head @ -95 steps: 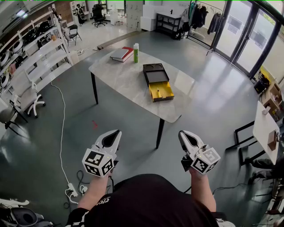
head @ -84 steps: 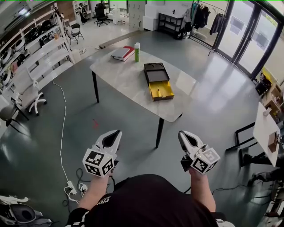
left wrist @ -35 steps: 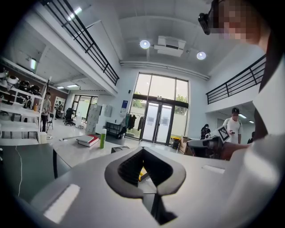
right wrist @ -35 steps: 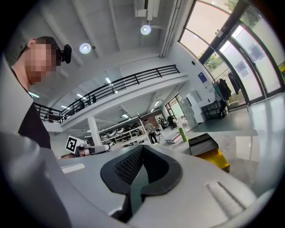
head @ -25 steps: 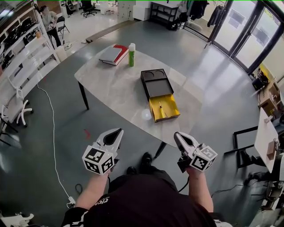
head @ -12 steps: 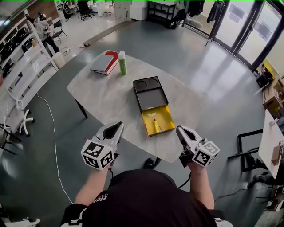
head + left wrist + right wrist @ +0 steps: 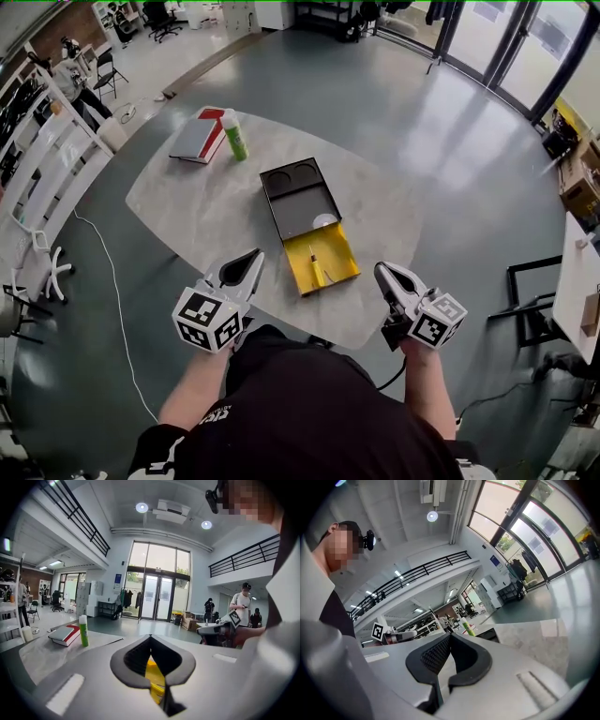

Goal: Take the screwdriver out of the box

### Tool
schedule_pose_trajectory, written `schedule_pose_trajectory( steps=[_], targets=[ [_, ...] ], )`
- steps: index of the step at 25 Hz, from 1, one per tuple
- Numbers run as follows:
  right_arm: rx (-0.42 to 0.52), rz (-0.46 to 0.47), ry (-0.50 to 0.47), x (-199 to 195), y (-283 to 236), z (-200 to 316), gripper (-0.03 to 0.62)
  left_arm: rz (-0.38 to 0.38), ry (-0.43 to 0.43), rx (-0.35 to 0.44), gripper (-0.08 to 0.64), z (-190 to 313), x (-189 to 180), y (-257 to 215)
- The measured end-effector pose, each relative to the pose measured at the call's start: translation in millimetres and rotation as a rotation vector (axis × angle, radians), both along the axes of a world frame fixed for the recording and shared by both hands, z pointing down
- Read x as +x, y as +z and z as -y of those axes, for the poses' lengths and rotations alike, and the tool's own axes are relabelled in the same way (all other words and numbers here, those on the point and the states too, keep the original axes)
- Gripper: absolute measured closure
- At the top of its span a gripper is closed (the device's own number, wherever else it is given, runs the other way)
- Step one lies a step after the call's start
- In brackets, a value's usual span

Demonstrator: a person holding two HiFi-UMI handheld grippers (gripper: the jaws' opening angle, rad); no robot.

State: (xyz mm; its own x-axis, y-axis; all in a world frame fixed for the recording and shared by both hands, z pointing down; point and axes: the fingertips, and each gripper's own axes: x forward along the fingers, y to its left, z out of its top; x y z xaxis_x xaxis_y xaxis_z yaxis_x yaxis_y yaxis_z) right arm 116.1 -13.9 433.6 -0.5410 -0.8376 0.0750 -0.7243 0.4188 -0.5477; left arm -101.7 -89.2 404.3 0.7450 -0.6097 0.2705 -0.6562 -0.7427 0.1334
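Note:
A black box (image 7: 300,195) lies on the pale stone table (image 7: 197,211) with its yellow drawer (image 7: 323,259) pulled out toward me. A small screwdriver (image 7: 314,270) with a yellow handle lies inside the drawer. My left gripper (image 7: 251,260) hovers over the table's near edge, left of the drawer, jaws shut and empty. My right gripper (image 7: 382,272) hangs to the drawer's right, also shut with nothing held. In the left gripper view the yellow drawer (image 7: 154,679) shows between the closed jaw tips.
A green-capped bottle (image 7: 233,135) and a red and grey book (image 7: 198,139) stand at the table's far left. White shelving (image 7: 42,159) and chairs line the left wall. Another table (image 7: 579,281) sits at the right. Several people stand in the background.
I have stepped up to the table: the box and drawer now lie close between the two grippers, which reach the table's near edge. Both grippers stay shut.

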Motion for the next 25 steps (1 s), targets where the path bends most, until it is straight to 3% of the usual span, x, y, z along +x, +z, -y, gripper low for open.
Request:
schedule_pose_trajectory(
  steps=[6,13,25],
  targets=[
    [-0.016,0.007,0.086,12.6,2.3,-1.5,0.577,0.013,0.088,0.009,0.558,11.5,19.0,3.2],
    [-0.025,-0.004,0.183,6.5,-5.0,45.4,0.578,0.004,0.230,-0.019,0.558,67.1,38.2,10.7],
    [-0.081,-0.023,0.406,-10.2,7.0,73.1,0.577,0.009,0.567,-0.063,0.557,104.6,74.7,34.4]
  ],
)
